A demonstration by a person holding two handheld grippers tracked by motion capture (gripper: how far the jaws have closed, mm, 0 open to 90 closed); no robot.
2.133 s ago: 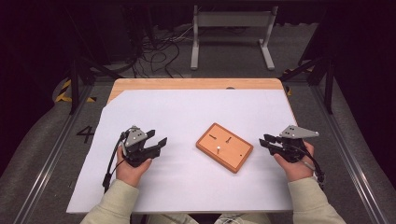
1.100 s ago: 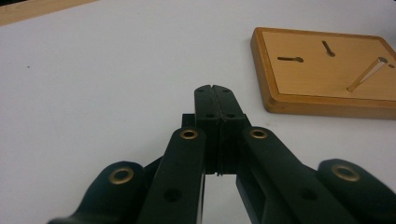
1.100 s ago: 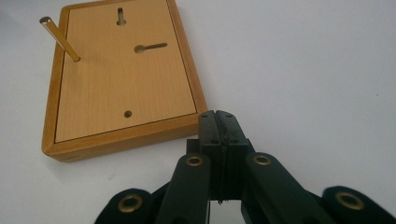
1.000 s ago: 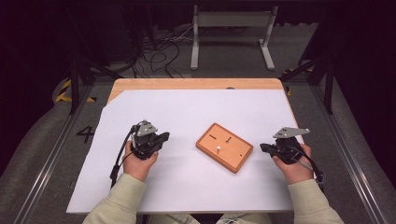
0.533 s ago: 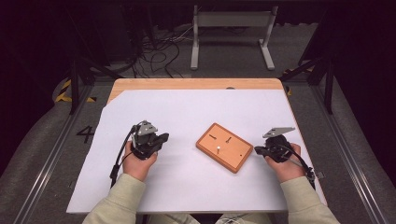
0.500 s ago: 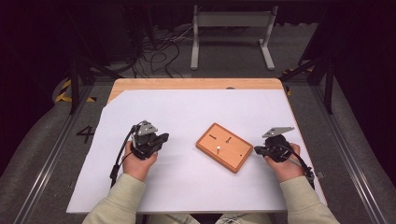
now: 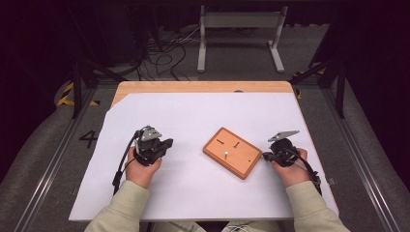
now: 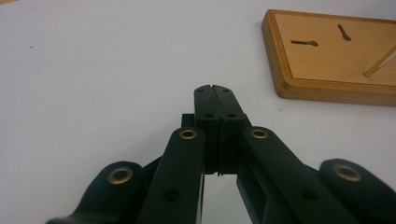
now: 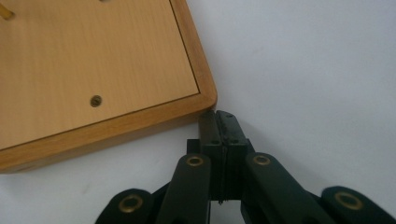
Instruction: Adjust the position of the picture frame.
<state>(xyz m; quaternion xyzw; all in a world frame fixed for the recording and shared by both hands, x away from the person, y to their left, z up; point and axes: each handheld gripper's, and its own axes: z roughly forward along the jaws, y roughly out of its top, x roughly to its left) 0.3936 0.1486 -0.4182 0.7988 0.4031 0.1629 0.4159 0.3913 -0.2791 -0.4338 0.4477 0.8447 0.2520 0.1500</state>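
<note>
Both claws closed, nothing gripped. Your right gripper [image 9: 218, 113] has tips at near-right corner of wooden board [image 7: 232, 152], touching or just shy, can't tell. Your left gripper [image 8: 215, 87] sits well apart off board's left side, aimed past it. Progress, my read: early; board not yet shifted or lifted, all work left. Board lies flat mid-sheet, long axis diagonal, far-left to near-right. Thin peg [image 7: 226, 154] stands in board face.

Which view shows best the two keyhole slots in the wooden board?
The left gripper view: both slots lie sharp and near on the wooden board. The high view shows them small and far off. The right gripper view shows the board's corner and one small hole, not the slots.
</note>
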